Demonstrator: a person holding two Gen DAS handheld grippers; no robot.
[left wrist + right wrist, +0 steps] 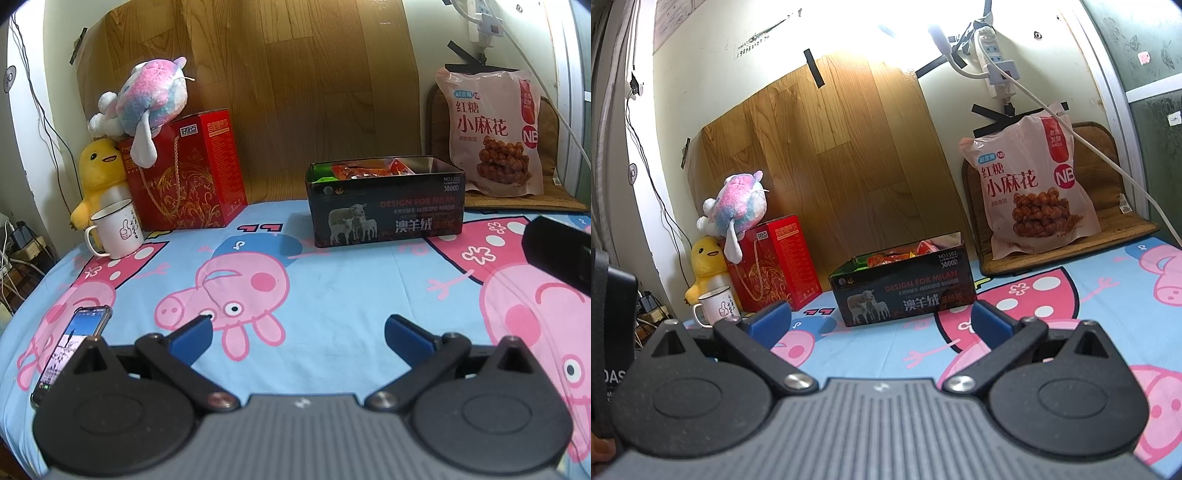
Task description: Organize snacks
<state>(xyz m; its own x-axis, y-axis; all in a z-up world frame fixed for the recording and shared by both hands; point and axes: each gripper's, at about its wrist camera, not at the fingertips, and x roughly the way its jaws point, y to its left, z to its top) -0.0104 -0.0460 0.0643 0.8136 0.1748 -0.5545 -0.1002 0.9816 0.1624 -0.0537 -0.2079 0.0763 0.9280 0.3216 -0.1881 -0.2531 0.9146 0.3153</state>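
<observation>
Both the left gripper (298,334) and right gripper (881,319) are held wide open, empty; the snack-filled black box (386,206) is seen at twelve o'clock.

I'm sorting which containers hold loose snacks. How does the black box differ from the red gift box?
The black box is low and open-topped, with red snack packets showing inside; the red gift box is taller, closed, has a rope handle and carries a plush toy. The black box stands alone mid-table; the red gift box stands left. Both rest on the cartoon tablecloth.
</observation>
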